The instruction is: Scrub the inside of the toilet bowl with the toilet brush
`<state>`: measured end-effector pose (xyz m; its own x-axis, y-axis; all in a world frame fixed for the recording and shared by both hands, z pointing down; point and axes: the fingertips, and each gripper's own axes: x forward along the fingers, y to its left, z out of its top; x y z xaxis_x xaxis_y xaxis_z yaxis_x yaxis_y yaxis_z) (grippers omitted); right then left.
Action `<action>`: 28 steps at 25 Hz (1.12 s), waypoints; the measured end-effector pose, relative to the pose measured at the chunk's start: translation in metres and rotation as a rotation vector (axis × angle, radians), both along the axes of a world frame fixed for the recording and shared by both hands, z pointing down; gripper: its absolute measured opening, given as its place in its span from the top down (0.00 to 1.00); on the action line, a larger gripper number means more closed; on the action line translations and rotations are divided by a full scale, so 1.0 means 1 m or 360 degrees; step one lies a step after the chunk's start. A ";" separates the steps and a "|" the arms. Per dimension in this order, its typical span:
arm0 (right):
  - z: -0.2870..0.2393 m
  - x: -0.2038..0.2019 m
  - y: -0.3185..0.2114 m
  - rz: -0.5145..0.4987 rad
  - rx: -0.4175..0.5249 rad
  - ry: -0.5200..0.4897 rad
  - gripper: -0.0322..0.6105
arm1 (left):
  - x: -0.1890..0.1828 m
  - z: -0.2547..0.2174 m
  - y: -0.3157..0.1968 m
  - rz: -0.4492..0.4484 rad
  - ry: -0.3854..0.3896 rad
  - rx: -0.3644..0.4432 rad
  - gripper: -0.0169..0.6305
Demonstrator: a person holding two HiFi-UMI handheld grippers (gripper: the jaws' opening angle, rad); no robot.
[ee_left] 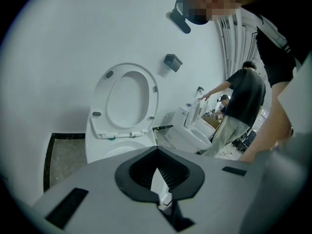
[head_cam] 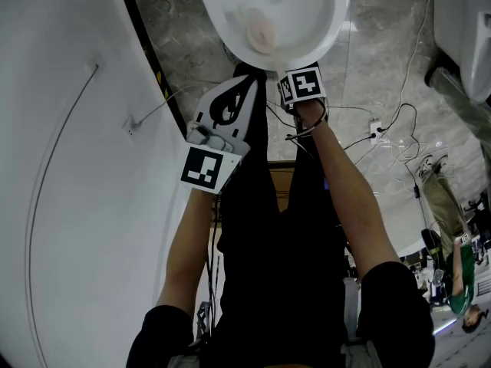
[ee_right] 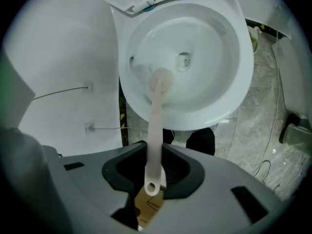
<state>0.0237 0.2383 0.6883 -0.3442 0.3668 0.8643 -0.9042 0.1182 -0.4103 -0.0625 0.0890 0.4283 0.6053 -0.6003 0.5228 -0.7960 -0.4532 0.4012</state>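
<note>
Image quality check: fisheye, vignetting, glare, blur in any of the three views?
Left gripper view: strong fisheye, black vignetted corners, scene sharp. Right gripper view: same fisheye and vignette; toilet bowl evenly lit, no hard glare; toilet brush handle soft near the right gripper. Head view: no vignette, bowl bright white, little detail.

No word, brand or number can be read anywhere. The nearest things to signs are the black-and-white square patterns on the marker cube (head_cam: 204,168) of the left gripper (ee_left: 158,179) and on the marker cube (head_cam: 304,84) of the right gripper (ee_right: 153,172), and these are blocky codes, not letters or digits. A brown card (ee_right: 148,207) under the right gripper's jaws, just behind the handle end of the toilet brush (ee_right: 155,130), carries a thin line drawing and a line of tiny print, too small to make out.
</note>
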 end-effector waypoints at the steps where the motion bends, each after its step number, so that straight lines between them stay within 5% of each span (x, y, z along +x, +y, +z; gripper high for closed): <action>1: 0.000 -0.005 -0.003 0.0000 0.0006 -0.0013 0.79 | -0.002 0.000 0.000 -0.0003 0.0001 0.0000 0.96; 15: -0.003 -0.050 -0.063 0.0010 0.0146 -0.0129 0.79 | -0.018 0.000 0.001 -0.0026 -0.0001 -0.0001 0.96; 28: 0.004 -0.050 -0.101 -0.0020 0.0185 -0.0097 0.79 | -0.020 0.002 0.000 -0.0031 -0.0002 -0.0011 0.96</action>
